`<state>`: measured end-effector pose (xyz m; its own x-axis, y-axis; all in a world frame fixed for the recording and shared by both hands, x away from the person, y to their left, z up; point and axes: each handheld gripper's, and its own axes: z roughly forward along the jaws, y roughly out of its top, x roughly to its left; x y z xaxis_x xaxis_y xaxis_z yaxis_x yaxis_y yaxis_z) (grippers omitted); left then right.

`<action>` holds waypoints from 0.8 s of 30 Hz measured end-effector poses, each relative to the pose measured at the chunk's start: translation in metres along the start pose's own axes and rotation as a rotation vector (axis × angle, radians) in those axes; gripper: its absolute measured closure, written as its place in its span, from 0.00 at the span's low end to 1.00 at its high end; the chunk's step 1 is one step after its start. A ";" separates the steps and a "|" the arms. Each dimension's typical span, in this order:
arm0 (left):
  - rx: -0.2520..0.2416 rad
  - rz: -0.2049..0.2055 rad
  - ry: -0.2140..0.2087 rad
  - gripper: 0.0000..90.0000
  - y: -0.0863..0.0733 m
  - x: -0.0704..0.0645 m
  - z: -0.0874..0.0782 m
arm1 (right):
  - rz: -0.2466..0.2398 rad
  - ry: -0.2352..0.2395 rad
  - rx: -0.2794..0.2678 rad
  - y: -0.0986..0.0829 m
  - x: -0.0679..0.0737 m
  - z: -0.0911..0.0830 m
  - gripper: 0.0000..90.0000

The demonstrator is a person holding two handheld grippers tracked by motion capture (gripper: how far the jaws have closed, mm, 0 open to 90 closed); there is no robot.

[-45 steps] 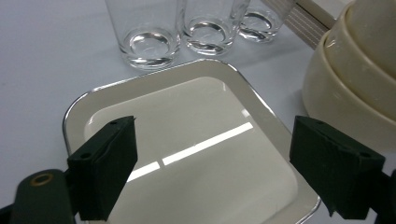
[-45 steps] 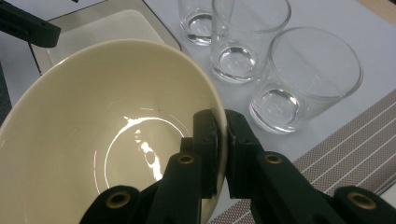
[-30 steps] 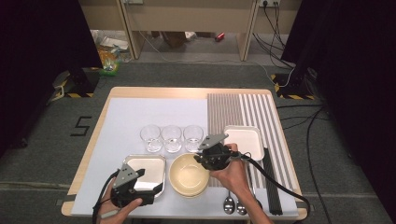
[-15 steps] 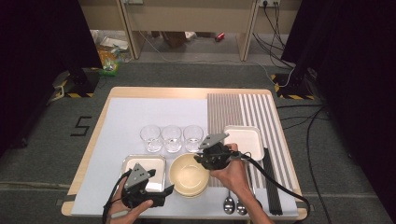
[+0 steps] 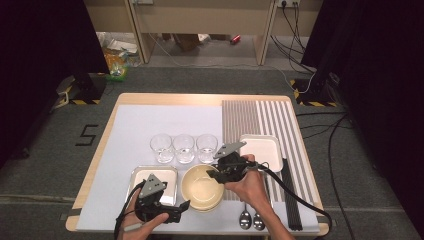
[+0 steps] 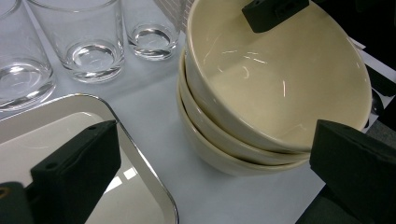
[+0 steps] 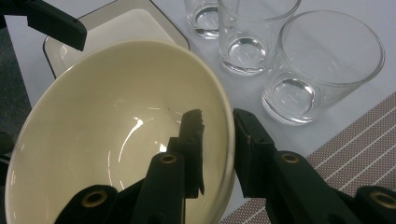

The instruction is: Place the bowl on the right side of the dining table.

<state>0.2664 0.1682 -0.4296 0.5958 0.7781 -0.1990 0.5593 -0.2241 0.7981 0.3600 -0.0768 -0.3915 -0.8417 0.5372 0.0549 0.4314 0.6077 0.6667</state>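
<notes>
Right now the right gripper (image 5: 216, 175) has its two jaws pinched on the rim of the top bowl (image 5: 201, 186), one jaw inside and one outside. That bowl sits tilted on a stack of bowls (image 6: 219, 140) near the front of the table (image 5: 165, 117), between a shiny tray (image 5: 170, 172) and a striped mat (image 5: 250, 117). The left gripper (image 5: 182, 207) is wide open and holds nothing. It waits just beside the stack, on the tray side. The step looks like lifting the top bowl off. To do it well, the right gripper should keep a firm pinch and lift slowly and straight up. The left gripper could hold the lower bowls down so they do not come along. Three glasses (image 5: 184, 147) stand close behind, so the bowl should not swing that way.
</notes>
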 end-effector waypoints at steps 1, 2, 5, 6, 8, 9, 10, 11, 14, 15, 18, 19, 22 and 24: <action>0.000 0.000 0.000 0.01 0.000 0.000 0.000 | 0.002 0.000 0.000 0.000 0.000 0.000 0.83; 0.005 -0.008 -0.002 0.01 0.000 0.000 0.000 | 0.003 -0.003 0.000 0.000 0.000 0.000 0.83; 0.008 -0.016 -0.004 0.00 0.000 0.000 0.001 | 0.003 -0.003 0.000 0.000 0.001 0.000 0.82; 0.007 -0.013 -0.001 0.00 0.000 0.000 0.001 | 0.008 -0.001 0.000 0.000 0.001 0.000 0.81; 0.007 -0.012 0.001 0.00 0.000 0.000 0.001 | 0.008 0.002 -0.001 0.000 0.001 0.000 0.81; 0.009 -0.013 -0.001 0.00 0.000 0.000 0.001 | 0.008 0.000 -0.001 0.000 0.001 0.000 0.81; 0.012 -0.014 -0.003 0.00 0.000 0.001 0.001 | 0.009 0.000 -0.001 0.000 0.001 0.000 0.81; 0.011 -0.016 -0.005 0.00 0.000 0.001 0.001 | 0.005 -0.004 -0.002 0.000 0.001 0.000 0.82; 0.010 -0.022 -0.006 0.00 -0.001 0.001 0.001 | -0.024 -0.040 -0.009 0.000 0.002 0.001 0.92; 0.010 -0.022 -0.006 0.00 -0.001 0.001 0.001 | -0.024 -0.040 -0.009 0.000 0.002 0.001 0.92; 0.014 -0.021 -0.007 0.00 0.000 0.001 0.002 | -0.044 -0.062 -0.006 0.001 0.004 0.001 0.93; 0.017 -0.021 -0.006 0.00 -0.001 0.000 0.002 | -0.064 -0.075 -0.002 0.002 0.006 0.001 0.93; 0.023 -0.014 0.000 0.00 -0.002 0.000 0.004 | -0.079 -0.082 -0.015 0.004 0.009 -0.003 0.93; 0.020 -0.022 0.000 0.00 -0.001 0.000 0.005 | -0.099 -0.097 -0.018 0.005 0.012 -0.004 0.93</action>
<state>0.2683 0.1654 -0.4334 0.5833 0.7830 -0.2160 0.5834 -0.2188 0.7822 0.3505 -0.0696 -0.3846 -0.8442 0.5294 -0.0837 0.3406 0.6505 0.6788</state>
